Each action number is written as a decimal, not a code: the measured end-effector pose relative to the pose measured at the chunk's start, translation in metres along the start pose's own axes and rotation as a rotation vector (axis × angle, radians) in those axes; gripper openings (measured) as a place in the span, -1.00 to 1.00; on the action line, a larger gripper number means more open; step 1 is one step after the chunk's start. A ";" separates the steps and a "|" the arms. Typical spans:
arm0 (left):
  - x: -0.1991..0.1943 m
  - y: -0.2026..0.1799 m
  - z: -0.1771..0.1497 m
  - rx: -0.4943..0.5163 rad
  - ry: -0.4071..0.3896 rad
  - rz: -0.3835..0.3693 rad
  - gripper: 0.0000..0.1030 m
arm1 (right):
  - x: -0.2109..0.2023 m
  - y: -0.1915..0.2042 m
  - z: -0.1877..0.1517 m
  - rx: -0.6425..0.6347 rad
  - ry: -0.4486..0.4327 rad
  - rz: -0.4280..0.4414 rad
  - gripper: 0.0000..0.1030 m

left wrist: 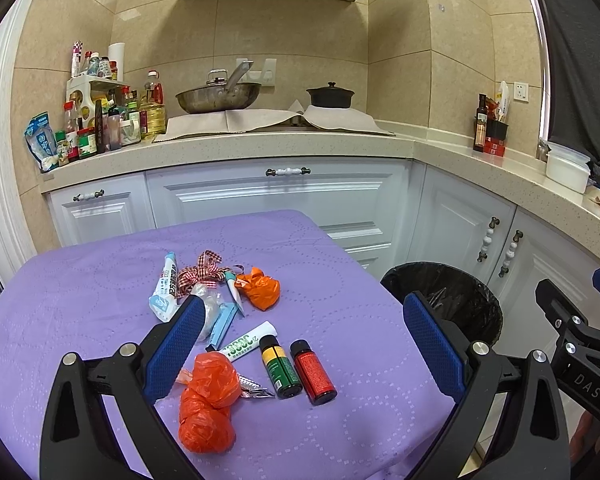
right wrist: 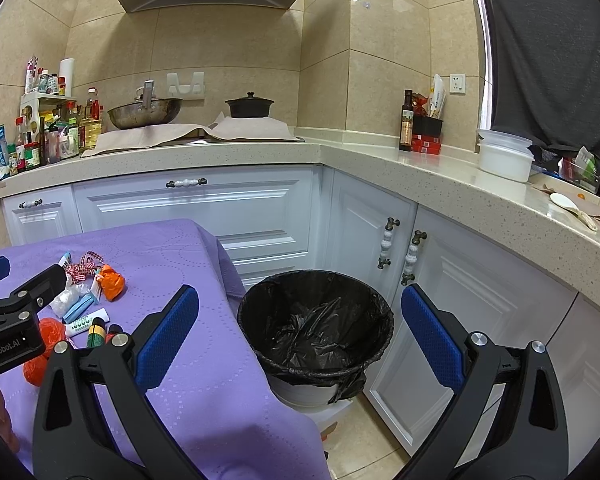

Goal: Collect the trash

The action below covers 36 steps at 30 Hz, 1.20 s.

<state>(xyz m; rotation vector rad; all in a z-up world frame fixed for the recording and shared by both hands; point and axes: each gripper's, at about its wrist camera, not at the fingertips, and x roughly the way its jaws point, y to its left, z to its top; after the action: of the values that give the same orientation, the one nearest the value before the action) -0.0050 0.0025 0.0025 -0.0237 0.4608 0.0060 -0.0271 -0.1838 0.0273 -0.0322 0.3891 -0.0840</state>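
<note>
Collection has not begun. The trash (left wrist: 236,320) lies mid-table on the purple cloth, toward its right edge; the lined bin (right wrist: 316,320) stands on the floor beside that edge (apparently empty). Left gripper (left wrist: 304,344) and right gripper (right wrist: 300,334) are both spread wide, holding nothing. Next: lower the left gripper over the near orange bag (left wrist: 208,400).

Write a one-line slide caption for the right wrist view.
Open right gripper above a black-lined round trash bin beside the purple-clothed table strewn with trash.

The right gripper (right wrist: 300,336) hangs with fingers (right wrist: 168,332) spread wide above the black-lined trash bin (right wrist: 316,316), beside the purple-clothed counter (right wrist: 204,360) strewn with trash.
</note>
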 end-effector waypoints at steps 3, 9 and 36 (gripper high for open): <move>0.000 0.001 -0.001 -0.002 0.002 -0.002 0.87 | 0.000 0.000 0.000 -0.001 0.001 0.000 0.92; 0.000 0.002 -0.001 0.000 0.003 -0.002 0.87 | 0.000 -0.001 0.003 0.000 -0.001 -0.002 0.92; 0.005 -0.003 -0.006 0.005 0.011 -0.005 0.87 | 0.001 -0.002 0.002 0.001 0.001 -0.001 0.92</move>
<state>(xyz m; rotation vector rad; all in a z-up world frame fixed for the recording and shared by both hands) -0.0034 -0.0008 -0.0046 -0.0199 0.4718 -0.0002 -0.0258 -0.1861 0.0293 -0.0311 0.3899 -0.0852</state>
